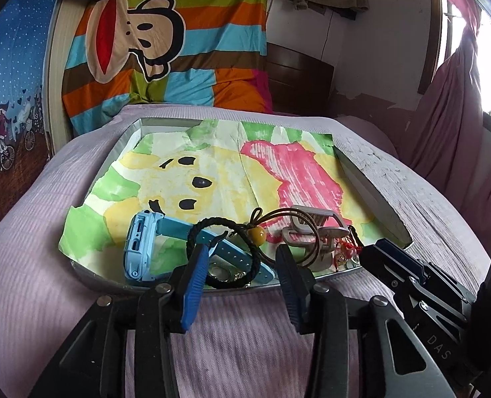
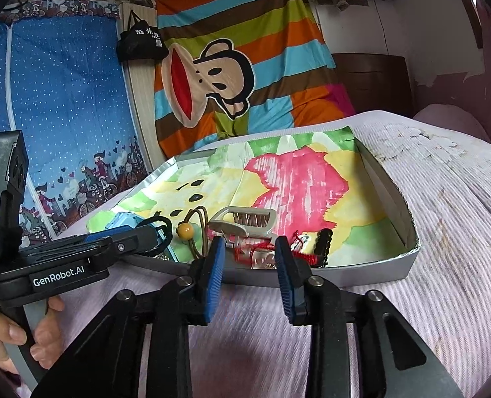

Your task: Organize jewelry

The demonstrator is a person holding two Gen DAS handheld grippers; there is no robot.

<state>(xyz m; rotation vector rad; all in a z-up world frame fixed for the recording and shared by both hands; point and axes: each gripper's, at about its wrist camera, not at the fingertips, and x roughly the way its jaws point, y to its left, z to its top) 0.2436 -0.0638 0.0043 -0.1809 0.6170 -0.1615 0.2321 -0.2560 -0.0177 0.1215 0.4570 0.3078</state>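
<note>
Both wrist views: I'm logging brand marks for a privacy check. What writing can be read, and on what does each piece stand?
"GenRobot.AI": white print on the body of the left gripper, seen in the right wrist view.
"DAS": pale letters on the black arm of the right gripper, seen in the left wrist view; possibly cut off.
White characters on the hanging black bag: too blurred to read.
No other writing is legible.

In the shallow grey cardboard tray (image 1: 371, 179) on the lilac ribbed bedspread (image 1: 39, 232), the blue plastic smartwatch (image 1: 139, 248) lies left of the black braided cord loop (image 1: 195, 229), with the silver metal hair clip (image 1: 311, 229) to their right.
</note>
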